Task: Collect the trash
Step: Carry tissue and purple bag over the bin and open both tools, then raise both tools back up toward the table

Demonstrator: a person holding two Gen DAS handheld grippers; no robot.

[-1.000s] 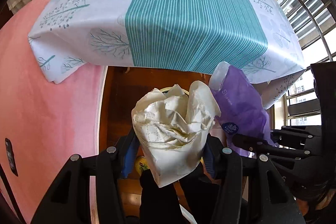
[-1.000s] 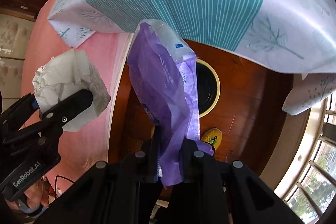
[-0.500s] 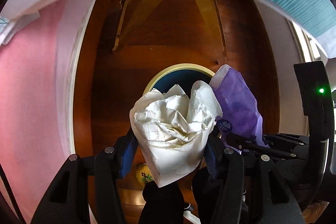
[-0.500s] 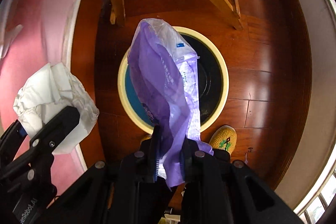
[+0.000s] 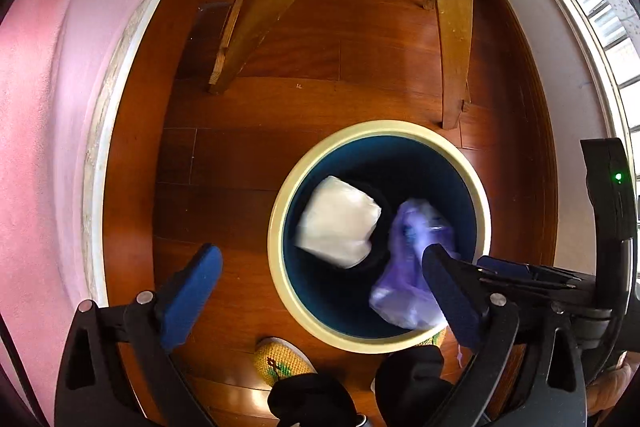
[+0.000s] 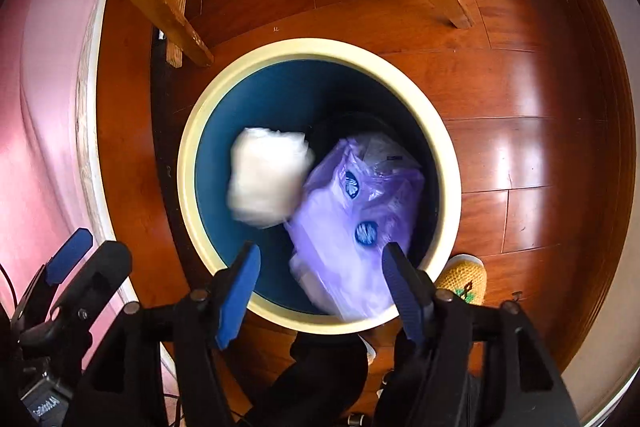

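I see left gripper (image 5: 320, 291) opening, empty | right gripper (image 6: 320, 287) opening, empty | crumpled white paper wad (image 5: 338, 223), purple plastic bag (image 6: 352, 219) blurred inside cream-rimmed round blue bin (image 6: 316, 49) | bag's blue round logos unreadable

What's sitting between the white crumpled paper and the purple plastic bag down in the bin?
Nothing separate: only a dark strip of the bin's inside shows between the white paper and the purple bag, clearest in the right wrist view.

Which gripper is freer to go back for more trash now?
Either, marginally the left. Left gripper is opening with nothing between its fingers; the white wad falls into the bin. Right gripper is opening too, the purple bag dropping just beyond its pads.
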